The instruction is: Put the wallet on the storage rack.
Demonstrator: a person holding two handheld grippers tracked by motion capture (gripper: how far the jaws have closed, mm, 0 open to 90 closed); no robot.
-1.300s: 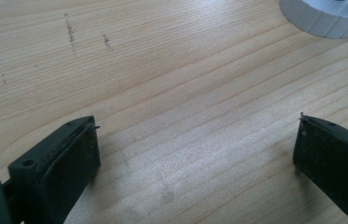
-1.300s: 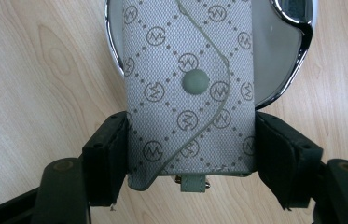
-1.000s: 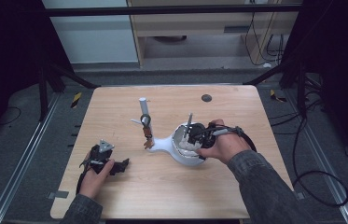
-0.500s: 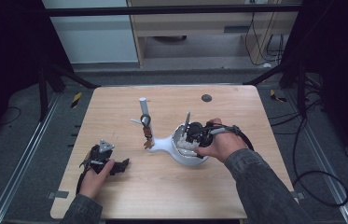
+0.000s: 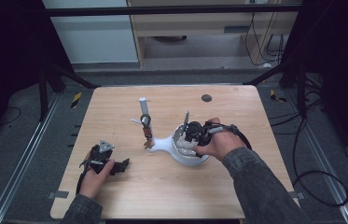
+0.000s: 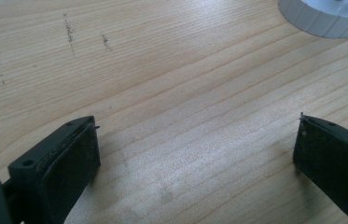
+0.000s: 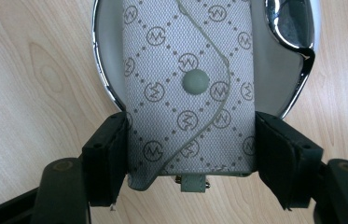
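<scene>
1. The right gripper (image 7: 191,154) is clamped on a grey monogram-patterned pouch (image 7: 188,88), one black pad pressed against each long side near its lower end.
2. The pouch has a curved flap with a round snap button (image 7: 195,81) at its middle and a small tab at the bottom edge. It lies across a white dish with a chrome rim (image 7: 100,79).
3. In the high view the right gripper (image 5: 191,133) sits over that white dish (image 5: 188,158), right of the table's middle.
4. A neck runs from the dish toward a small upright stand (image 5: 144,122) at the table's middle, with brown items hanging on it.
5. The left gripper (image 5: 102,158) rests near the table's front-left corner, well apart from the dish. In its own view its jaws stand wide over bare wood (image 6: 171,93), nothing between them.
6. A dark round spot (image 5: 206,98) lies near the table's far edge.
</scene>
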